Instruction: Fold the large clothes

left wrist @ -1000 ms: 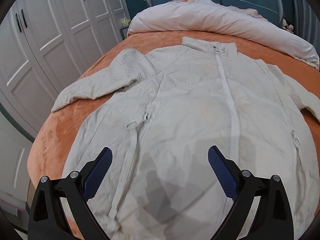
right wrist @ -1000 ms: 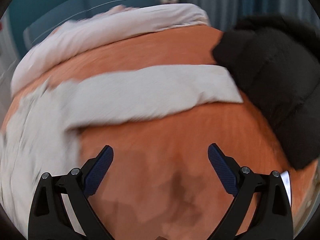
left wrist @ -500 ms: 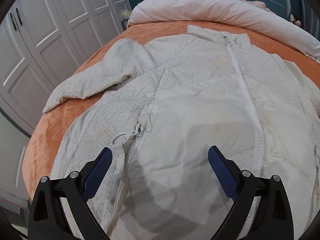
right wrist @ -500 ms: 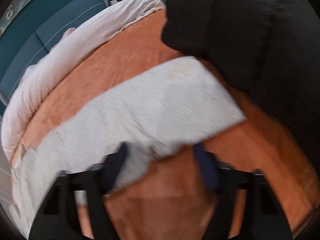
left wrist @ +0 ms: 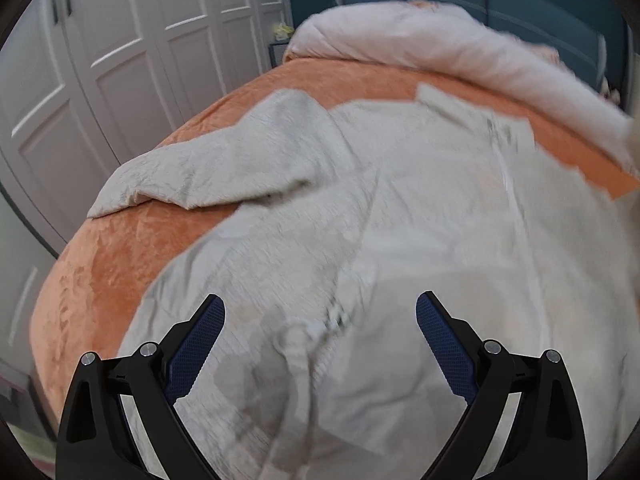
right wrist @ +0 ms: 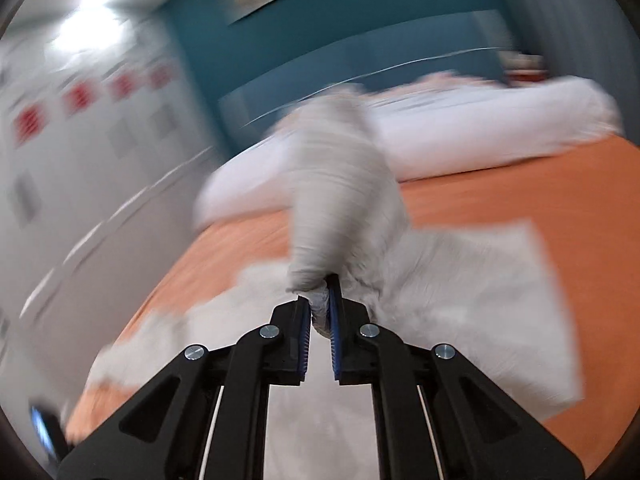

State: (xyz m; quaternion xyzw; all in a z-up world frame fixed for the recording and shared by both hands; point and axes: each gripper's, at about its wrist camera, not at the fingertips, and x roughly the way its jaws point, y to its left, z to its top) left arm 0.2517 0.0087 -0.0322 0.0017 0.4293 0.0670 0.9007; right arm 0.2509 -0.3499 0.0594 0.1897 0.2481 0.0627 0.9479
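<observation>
A cream zip-up jacket (left wrist: 420,220) lies spread front-up on the orange bed cover (left wrist: 120,248), its left sleeve (left wrist: 224,168) bent out toward the wardrobe side. My left gripper (left wrist: 320,320) hovers open over the jacket's lower front, with a pocket zipper (left wrist: 336,316) between its fingers and nothing gripped. In the blurred right wrist view, my right gripper (right wrist: 320,300) is closing, its blue pads pinching the end of the jacket's other sleeve (right wrist: 336,200). That sleeve rises lifted above the jacket body (right wrist: 460,312).
A rolled white duvet (left wrist: 440,48) lies along the head of the bed, in front of a teal headboard (right wrist: 320,40). White wardrobe doors (left wrist: 120,60) stand close to the bed's left side. Orange cover (right wrist: 520,184) shows bare to the right of the jacket.
The right gripper went from wide open over the sleeve to pinched on its end and swung up and across with it. The left gripper drifted toward the jacket's left side, still open.
</observation>
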